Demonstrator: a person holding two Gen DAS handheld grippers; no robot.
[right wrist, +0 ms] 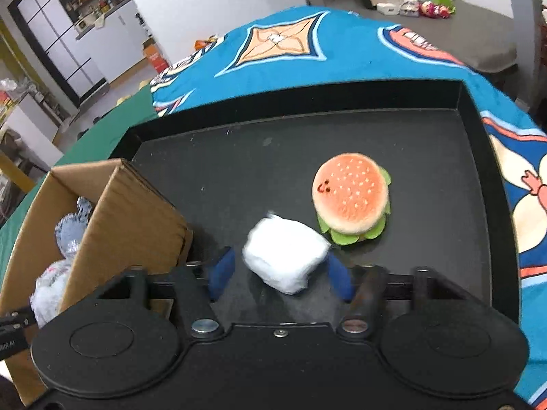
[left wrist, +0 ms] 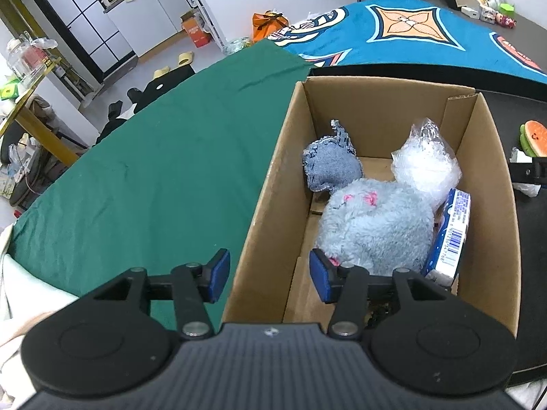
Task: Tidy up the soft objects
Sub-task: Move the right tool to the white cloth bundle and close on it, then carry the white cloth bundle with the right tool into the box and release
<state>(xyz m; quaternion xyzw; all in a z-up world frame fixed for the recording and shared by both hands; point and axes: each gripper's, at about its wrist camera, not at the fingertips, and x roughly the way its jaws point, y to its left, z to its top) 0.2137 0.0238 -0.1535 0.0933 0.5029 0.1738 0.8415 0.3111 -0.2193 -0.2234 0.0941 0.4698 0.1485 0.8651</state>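
A cardboard box (left wrist: 270, 184) holds a grey plush toy (left wrist: 372, 225), a denim pouch (left wrist: 330, 165), a clear plastic bag (left wrist: 425, 164) and a blue-white tissue pack (left wrist: 451, 235). My left gripper (left wrist: 270, 273) is open and empty, straddling the box's left wall. In the right wrist view a white soft pack (right wrist: 285, 254) lies on the black tray (right wrist: 444, 102), between the open fingers of my right gripper (right wrist: 280, 275). A burger plush (right wrist: 352, 198) sits just beyond it. The box (right wrist: 133, 212) stands at the tray's left.
A green cloth (left wrist: 154, 157) covers the table left of the box. A blue patterned cloth (right wrist: 307, 44) lies beyond the tray. The burger plush (left wrist: 531, 136) and part of the right gripper show at the right edge of the left wrist view.
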